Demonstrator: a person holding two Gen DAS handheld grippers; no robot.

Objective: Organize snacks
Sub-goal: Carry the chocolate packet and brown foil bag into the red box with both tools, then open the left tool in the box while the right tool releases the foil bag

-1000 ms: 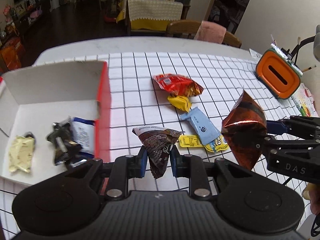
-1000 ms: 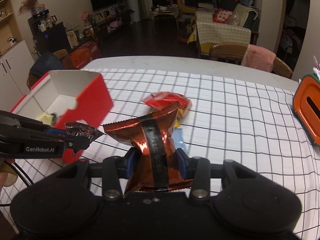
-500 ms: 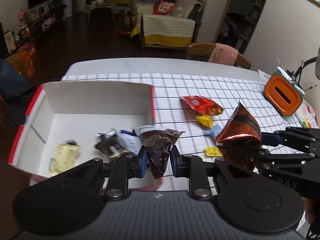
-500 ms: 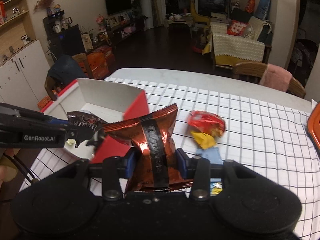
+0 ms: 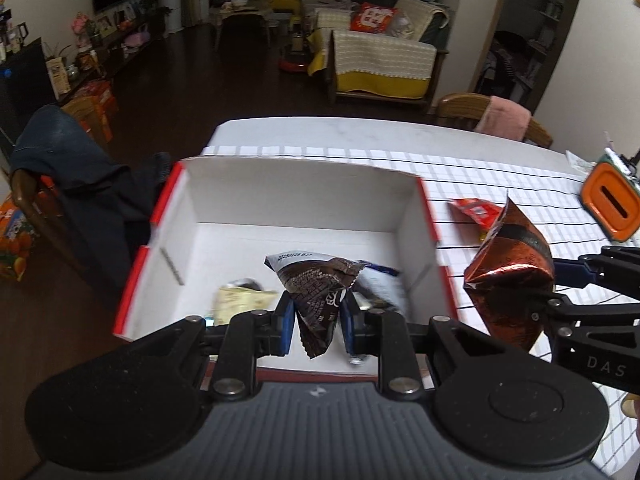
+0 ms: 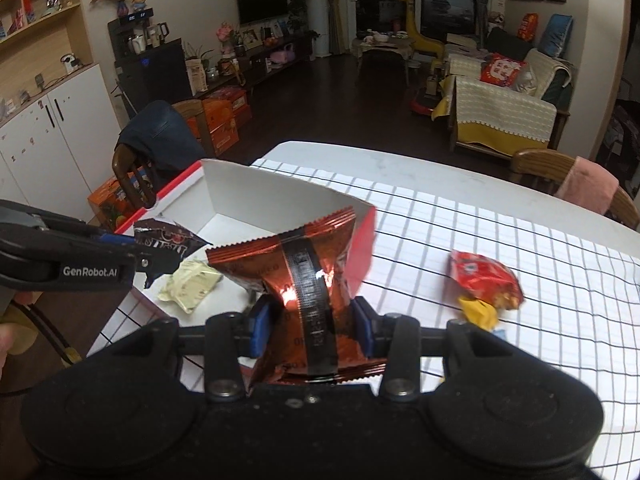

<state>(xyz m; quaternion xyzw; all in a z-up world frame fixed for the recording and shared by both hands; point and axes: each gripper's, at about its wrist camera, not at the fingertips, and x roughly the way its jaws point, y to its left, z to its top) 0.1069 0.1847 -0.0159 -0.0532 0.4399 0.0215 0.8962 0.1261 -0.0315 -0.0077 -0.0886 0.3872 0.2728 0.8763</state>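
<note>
My left gripper (image 5: 315,316) is shut on a dark brown snack packet (image 5: 316,292) and hangs over the open white box with red edges (image 5: 280,200). A pale yellow packet (image 5: 240,302) and a dark and white packet (image 5: 380,284) lie in the box. To the right, my right gripper (image 6: 312,318) is shut on a shiny red-brown foil packet (image 6: 296,268), beside the box's right wall. That foil packet (image 5: 512,268) also shows at the right of the left wrist view. The left gripper (image 6: 140,258) shows at the left of the right wrist view.
A red snack packet (image 6: 484,280) and a yellow one (image 6: 478,312) lie on the checked tablecloth right of the box. An orange container (image 5: 612,208) stands at the far right. Chairs stand around the table; one on the left has a dark jacket (image 5: 76,168) on it.
Both grippers have travelled left with their packets, from over the loose snacks on the cloth to the box. The left packet now hangs over the box's inside.
</note>
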